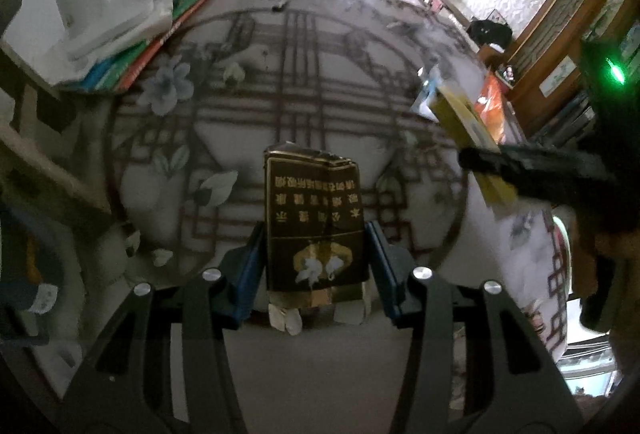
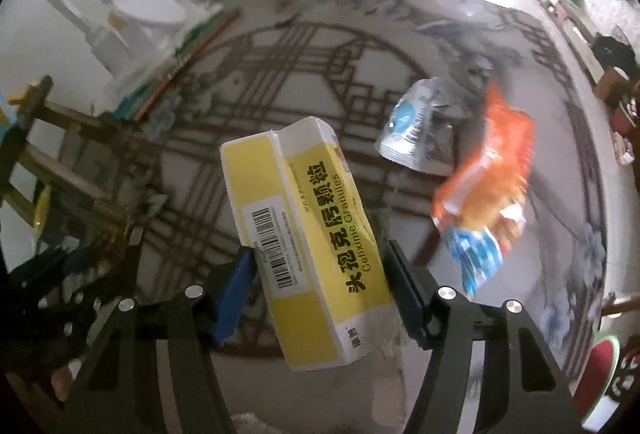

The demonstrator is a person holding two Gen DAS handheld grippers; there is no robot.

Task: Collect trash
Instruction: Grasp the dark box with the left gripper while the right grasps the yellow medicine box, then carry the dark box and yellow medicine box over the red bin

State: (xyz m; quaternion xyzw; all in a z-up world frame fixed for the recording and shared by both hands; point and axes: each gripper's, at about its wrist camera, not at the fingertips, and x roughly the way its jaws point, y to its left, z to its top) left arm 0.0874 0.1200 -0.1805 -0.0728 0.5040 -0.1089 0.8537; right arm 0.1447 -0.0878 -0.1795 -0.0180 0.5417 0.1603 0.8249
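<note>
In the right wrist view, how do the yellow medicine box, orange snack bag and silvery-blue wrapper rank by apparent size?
1. Yellow cardboard medicine box, though it sits nearest the camera, which inflates it.
2. Orange plastic snack bag.
3. Silvery-blue crumpled wrapper, farthest away, so true size is unsure.

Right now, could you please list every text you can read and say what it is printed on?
"头孢克肟颗粒" and "Cefixime Granules": side of the yellow-and-white cardboard medicine box held in the right gripper.
Barcode label on that box: digits too small.
Gold characters on the dark crumpled cigarette pack in the left gripper: upside down, too blurred.

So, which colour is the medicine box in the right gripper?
Yellow and white, with black lettering; the medicine box shows best in the right wrist view.
</note>
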